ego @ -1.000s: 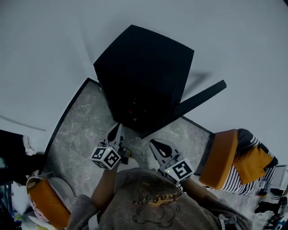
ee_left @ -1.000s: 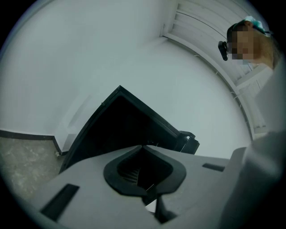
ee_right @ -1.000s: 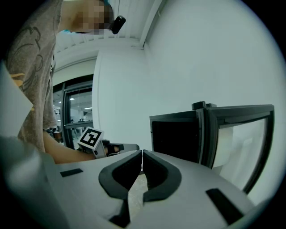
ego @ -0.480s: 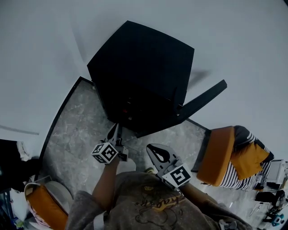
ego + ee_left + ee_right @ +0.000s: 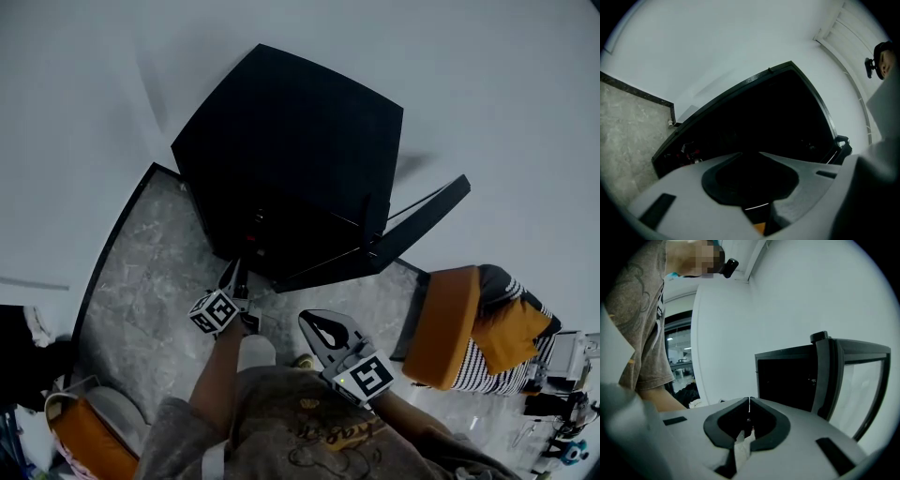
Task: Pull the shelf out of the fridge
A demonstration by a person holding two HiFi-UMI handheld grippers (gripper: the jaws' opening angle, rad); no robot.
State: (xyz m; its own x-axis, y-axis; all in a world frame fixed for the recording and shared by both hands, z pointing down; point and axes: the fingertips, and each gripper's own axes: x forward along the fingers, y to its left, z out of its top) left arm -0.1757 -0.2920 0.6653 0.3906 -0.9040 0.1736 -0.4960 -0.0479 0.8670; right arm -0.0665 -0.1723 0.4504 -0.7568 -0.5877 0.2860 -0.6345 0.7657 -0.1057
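The left hand-held gripper [image 5: 234, 270] is pointing into the open black fridge [image 5: 291, 141]; its jaws have just been opening a little, pinching nothing. The right hand-held gripper [image 5: 304, 319] is hanging nearby, pressed together. The fridge's inside is too dark to show the shelf.

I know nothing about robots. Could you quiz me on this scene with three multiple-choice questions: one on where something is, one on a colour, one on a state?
1. In the head view, the open door of the fridge hangs on its: A left, B right, C top.
2. The fridge is: A white, B black, C orange.
3. The jaws of the right gripper are: A wide apart, B together, C gripping something.

Answers: 1 B, the door juts out to the right of the case. 2 B, the case is black all over. 3 B, the tips meet with nothing between them.
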